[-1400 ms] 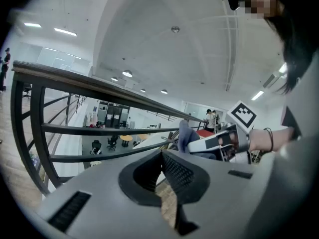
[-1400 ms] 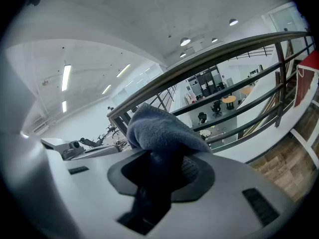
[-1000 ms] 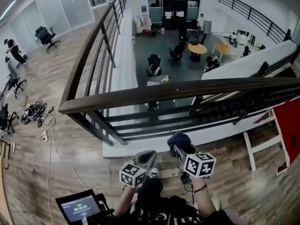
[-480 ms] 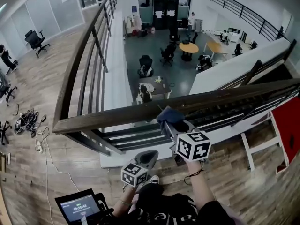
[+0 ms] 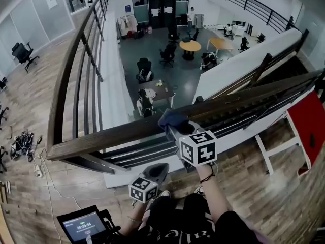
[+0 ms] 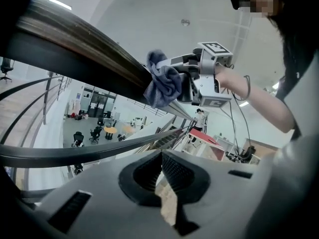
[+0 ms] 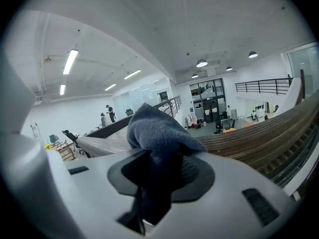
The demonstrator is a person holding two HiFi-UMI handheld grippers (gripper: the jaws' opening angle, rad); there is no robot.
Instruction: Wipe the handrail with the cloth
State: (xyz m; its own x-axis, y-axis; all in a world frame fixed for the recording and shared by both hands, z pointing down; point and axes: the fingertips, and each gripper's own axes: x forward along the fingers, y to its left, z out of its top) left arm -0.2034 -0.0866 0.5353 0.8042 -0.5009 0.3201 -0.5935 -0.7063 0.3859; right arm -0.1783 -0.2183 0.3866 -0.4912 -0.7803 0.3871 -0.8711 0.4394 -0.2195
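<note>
A dark wooden handrail point(image 5: 244, 96) runs across the head view and turns a corner at the left point(image 5: 56, 149). My right gripper point(image 5: 175, 126) is shut on a blue-grey cloth point(image 5: 171, 118) that rests on top of the rail near its middle. The right gripper view shows the cloth point(image 7: 157, 133) bunched between the jaws with the handrail point(image 7: 249, 138) just beyond. My left gripper point(image 5: 157, 171) hangs lower, below the rail, its jaws shut on nothing. From the left gripper view the cloth point(image 6: 163, 86) presses against the handrail point(image 6: 89, 49) overhead.
Dark metal bars point(image 5: 137, 154) run under the rail. Beyond it is a drop to a lower floor with tables and chairs point(image 5: 189, 46). A red panel point(image 5: 304, 131) stands at the right. A small screen point(image 5: 84, 221) sits by my legs, cables point(image 5: 23, 144) lie at left.
My right gripper rose with the cloth from below the handrail up onto its top. The left gripper stayed low. The view shifted closer to the rail.
</note>
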